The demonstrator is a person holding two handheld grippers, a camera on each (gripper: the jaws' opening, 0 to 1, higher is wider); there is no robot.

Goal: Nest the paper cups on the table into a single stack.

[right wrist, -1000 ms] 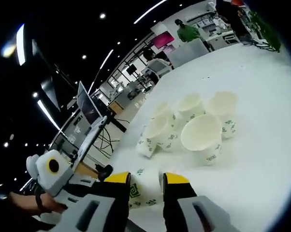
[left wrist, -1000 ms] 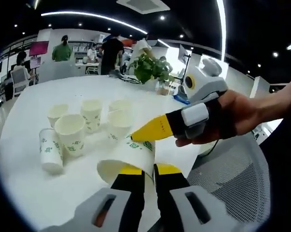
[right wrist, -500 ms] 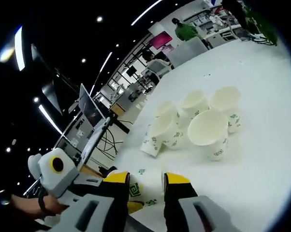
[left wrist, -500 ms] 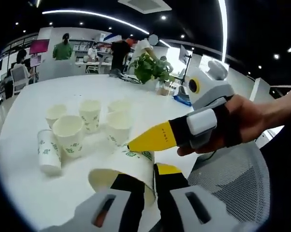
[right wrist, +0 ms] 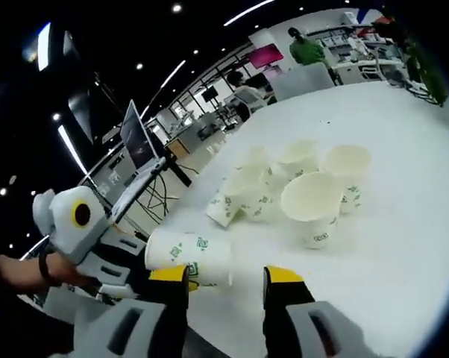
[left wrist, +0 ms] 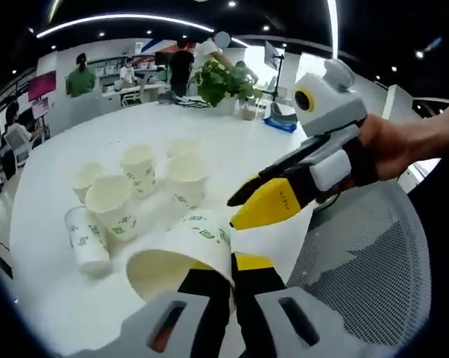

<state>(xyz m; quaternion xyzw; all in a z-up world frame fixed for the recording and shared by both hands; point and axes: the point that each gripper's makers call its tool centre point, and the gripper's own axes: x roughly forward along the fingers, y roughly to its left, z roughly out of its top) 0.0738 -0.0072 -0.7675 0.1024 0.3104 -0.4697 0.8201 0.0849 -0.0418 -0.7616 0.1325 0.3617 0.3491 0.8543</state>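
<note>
The left tongs pinch the rim of a tilted paper cup lifted near the bench edge, well short of the cluster of loose cups. The right tongs stand parted and empty, just beside that held cup. Judging by this, no stack exists yet: about six cups wait in the cluster, one of them on its side

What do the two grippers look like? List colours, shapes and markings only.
Both match: the left gripper and the right gripper have grey moulded bodies with slotted openings, black jaws and yellow tips. Each carries a white housing with a yellow-ringed black disc. A dark band shows on one wrist.
</note>
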